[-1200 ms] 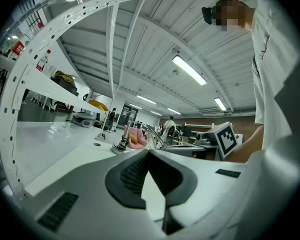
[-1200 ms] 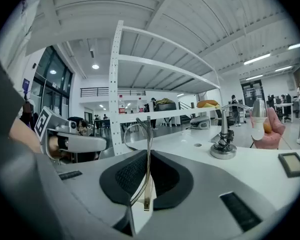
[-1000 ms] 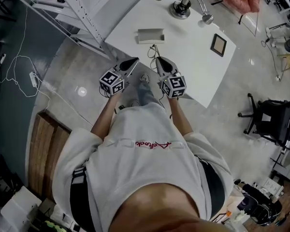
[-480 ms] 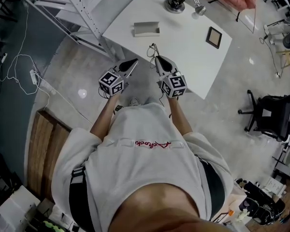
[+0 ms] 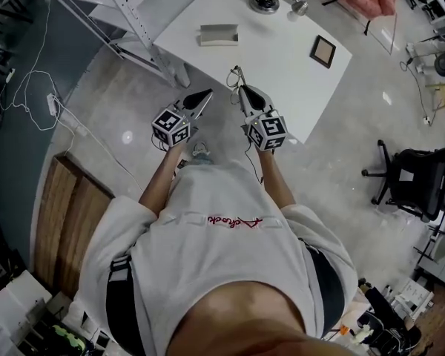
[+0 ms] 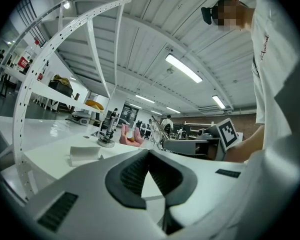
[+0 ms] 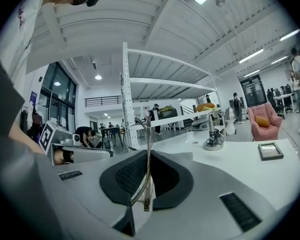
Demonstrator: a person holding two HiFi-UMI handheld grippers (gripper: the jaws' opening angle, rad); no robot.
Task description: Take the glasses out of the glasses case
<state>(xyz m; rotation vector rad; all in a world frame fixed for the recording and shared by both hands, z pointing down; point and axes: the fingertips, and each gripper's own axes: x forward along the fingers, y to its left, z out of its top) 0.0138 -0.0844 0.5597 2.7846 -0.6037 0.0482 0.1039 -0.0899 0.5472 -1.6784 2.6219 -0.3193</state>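
A grey glasses case [image 5: 218, 34] lies open on the white table [image 5: 282, 73]; the left gripper view shows the case [image 6: 85, 155] too. My right gripper [image 5: 243, 91] is shut on thin wire-framed glasses [image 5: 235, 76], held off the table's near edge over the floor. In the right gripper view a metal arm of the glasses [image 7: 147, 149] stands pinched between the dark pads, the rim arching above the tips. My left gripper [image 5: 208, 95] hangs beside it, shut with nothing in it; its pads [image 6: 135, 171] meet at the tips.
A metal stand [image 5: 265, 0] and a small picture frame [image 5: 323, 50] sit on the table. A white perforated rack [image 5: 126, 13] rises at the left, a black office chair [image 5: 411, 180] stands at the right, and a wooden board [image 5: 59, 213] lies on the floor at left.
The table and everything on it have slid up and away in the head view. Both grippers have drawn back from the table together. The glasses stay pinched in the right gripper.
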